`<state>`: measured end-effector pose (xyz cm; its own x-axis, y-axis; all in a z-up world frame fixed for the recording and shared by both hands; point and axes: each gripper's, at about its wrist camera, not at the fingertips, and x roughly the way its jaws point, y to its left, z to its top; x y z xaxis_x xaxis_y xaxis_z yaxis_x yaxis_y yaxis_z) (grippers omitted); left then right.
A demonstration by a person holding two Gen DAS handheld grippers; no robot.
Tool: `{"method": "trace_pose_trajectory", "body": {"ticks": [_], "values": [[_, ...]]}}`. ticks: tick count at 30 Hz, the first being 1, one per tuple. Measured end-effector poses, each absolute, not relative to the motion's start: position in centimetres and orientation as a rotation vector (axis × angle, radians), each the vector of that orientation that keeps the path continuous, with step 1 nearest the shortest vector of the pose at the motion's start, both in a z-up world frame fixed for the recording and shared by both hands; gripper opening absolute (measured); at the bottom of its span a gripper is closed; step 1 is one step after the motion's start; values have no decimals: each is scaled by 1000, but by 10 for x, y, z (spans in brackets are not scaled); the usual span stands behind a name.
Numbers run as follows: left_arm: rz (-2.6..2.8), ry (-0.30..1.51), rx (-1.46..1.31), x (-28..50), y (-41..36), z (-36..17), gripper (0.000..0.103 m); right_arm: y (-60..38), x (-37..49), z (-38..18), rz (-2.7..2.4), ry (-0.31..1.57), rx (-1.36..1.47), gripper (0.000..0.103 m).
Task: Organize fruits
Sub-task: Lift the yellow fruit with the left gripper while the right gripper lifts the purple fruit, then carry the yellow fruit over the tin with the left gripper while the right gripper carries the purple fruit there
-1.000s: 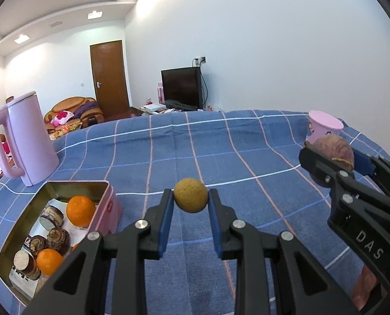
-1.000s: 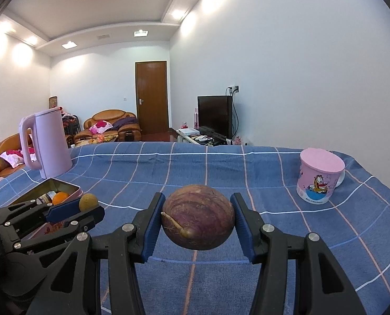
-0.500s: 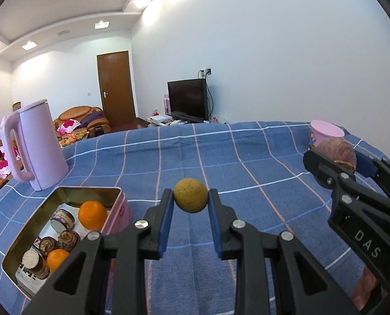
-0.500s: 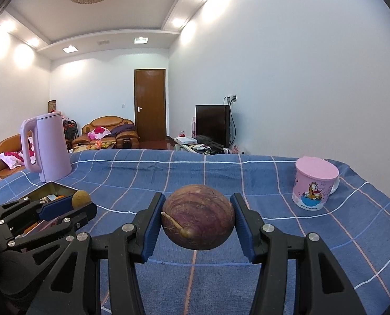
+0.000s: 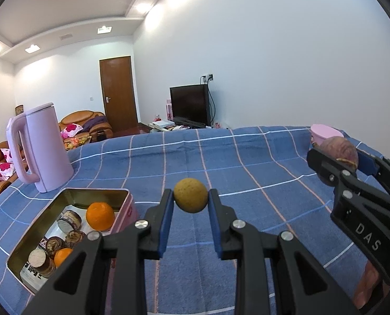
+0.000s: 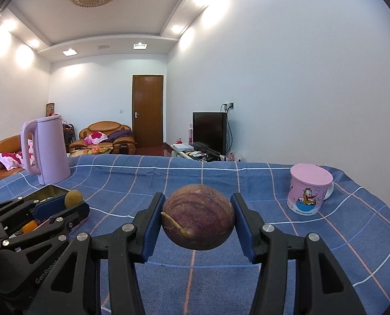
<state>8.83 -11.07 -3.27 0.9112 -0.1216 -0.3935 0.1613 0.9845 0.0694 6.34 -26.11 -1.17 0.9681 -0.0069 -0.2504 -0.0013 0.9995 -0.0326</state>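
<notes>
While both grippers hold their loads above the blue checked cloth (image 5: 247, 173), little has changed over the last second: each hand has tipped slightly upward, so the room's far end sits lower in both views than it did, and neither fruit has shifted between its pads.

1. Nearest: the left gripper (image 5: 191, 197) pinches a small tan fruit (image 5: 191, 195) at the tips, jaws drawn in close on it. The right gripper (image 6: 198, 219) pinches a larger purple fruit (image 6: 198, 216), jaws spread wider to span it.
2. Just left of and below the left gripper: an open pink tin (image 5: 63, 194) already holding two oranges (image 5: 100, 215) and several round wrapped cakes (image 5: 68, 220).
3. Farther back: a pink kettle (image 5: 47, 147) behind the tin, and a pink lidded cup (image 6: 309, 191) well off to the right.

Judgement: no release has begun. Both fruits are secured but still to be placed; the tin appears the likely destination, the tan fruit being closest to it.
</notes>
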Motion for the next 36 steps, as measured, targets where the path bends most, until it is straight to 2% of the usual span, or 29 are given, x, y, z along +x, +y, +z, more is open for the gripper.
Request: {"method": "trace_pose_trajectory", "body": {"ticks": [15, 36], "values": [[-121, 406, 113, 75, -84, -32, 28, -245, 66, -12, 52, 271, -38, 53], [48, 454, 61, 67, 12, -32, 28, -149, 80, 0, 282, 287, -57, 53]]}}
